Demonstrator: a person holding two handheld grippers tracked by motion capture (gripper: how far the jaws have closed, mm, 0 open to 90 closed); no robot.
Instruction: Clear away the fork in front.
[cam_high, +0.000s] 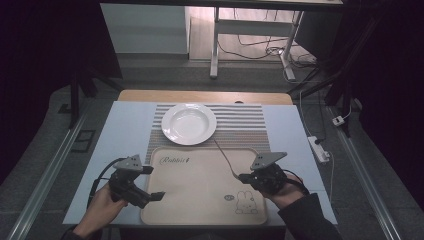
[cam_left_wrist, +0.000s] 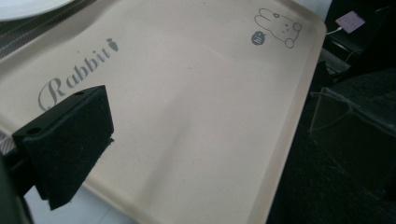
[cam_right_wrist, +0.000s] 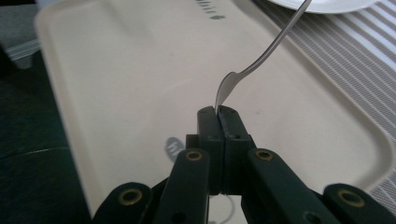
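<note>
The right gripper (cam_high: 245, 177) holds a metal fork (cam_high: 225, 158) pinched by its broad tine end, its jaws pressed tight together on the metal, as the right gripper view shows plainly (cam_right_wrist: 218, 111). The fork hangs in the air above the beige rabbit tray (cam_high: 200, 200), over the tray's right part, with its thin handle slanting away from the gripper toward the white plate (cam_high: 189, 123) that sits on the striped placemat (cam_high: 245, 122) just beyond the tray's far edge. Its long axis runs from the tray's right side up toward the plate's near right rim, and the free handle tip ends close to that rim; whether it touches the plate I cannot tell. This looks like the carrying step, with the fork lifted and not yet set down anywhere. The next move likely calls for choosing the resting place, on the tray or beside the plate, then lowering the hand until the fork lies flat before the jaws part; a grip so near one end could let the long handle swing or dip. The left gripper (cam_high: 159, 195) hovers at the tray's near left edge holding nothing; in the left gripper view one black pad (cam_left_wrist: 70, 140) shows over the tray (cam_left_wrist: 187, 140), but how far apart the jaws stand I cannot tell.
</note>
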